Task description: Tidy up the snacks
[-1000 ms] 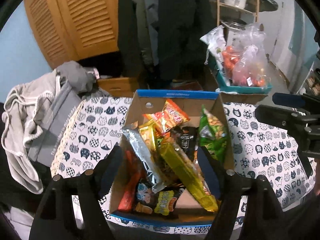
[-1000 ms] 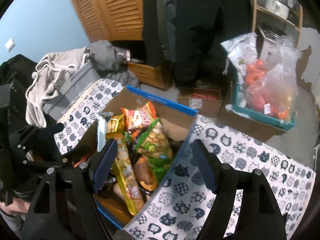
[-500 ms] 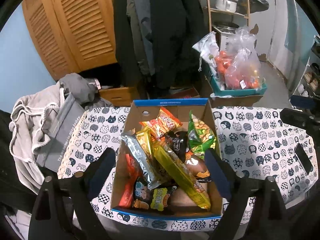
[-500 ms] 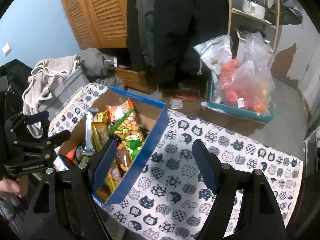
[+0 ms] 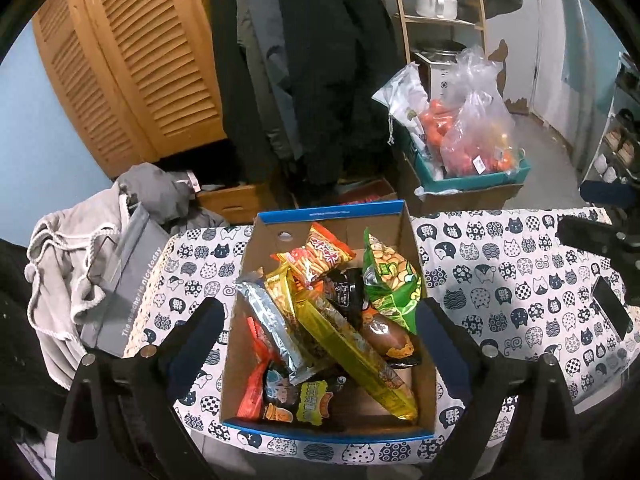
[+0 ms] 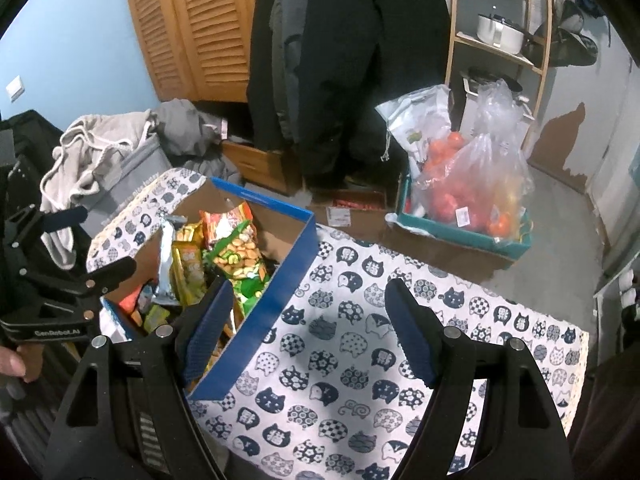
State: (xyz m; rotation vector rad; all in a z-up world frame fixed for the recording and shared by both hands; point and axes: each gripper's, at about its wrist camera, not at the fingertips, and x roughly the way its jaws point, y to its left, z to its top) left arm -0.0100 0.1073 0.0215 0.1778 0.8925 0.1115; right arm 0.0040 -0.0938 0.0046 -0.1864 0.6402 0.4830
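Note:
A blue-rimmed cardboard box (image 5: 332, 211) full of snack packets sits on a cat-print tablecloth (image 5: 500, 264). Inside lie an orange packet (image 5: 320, 254), a green nut bag (image 5: 390, 276), a long yellow packet (image 5: 352, 354) and a silver packet (image 5: 272, 324). My left gripper (image 5: 318, 322) hovers open and empty above the box. My right gripper (image 6: 308, 320) is open and empty over the cloth, right of the box (image 6: 276, 300). The left gripper also shows at the left edge of the right wrist view (image 6: 86, 248).
A grey bin (image 5: 124, 276) draped with clothes stands left of the table. A teal crate of bagged oranges (image 6: 468, 200) sits on the floor behind. Coats hang by a louvred wooden door (image 5: 132, 64). A dark phone (image 5: 610, 306) lies on the cloth at right.
Both grippers have pulled up and back from the box, so more of the table shows. The right gripper has swung right, off the box and over the cloth.

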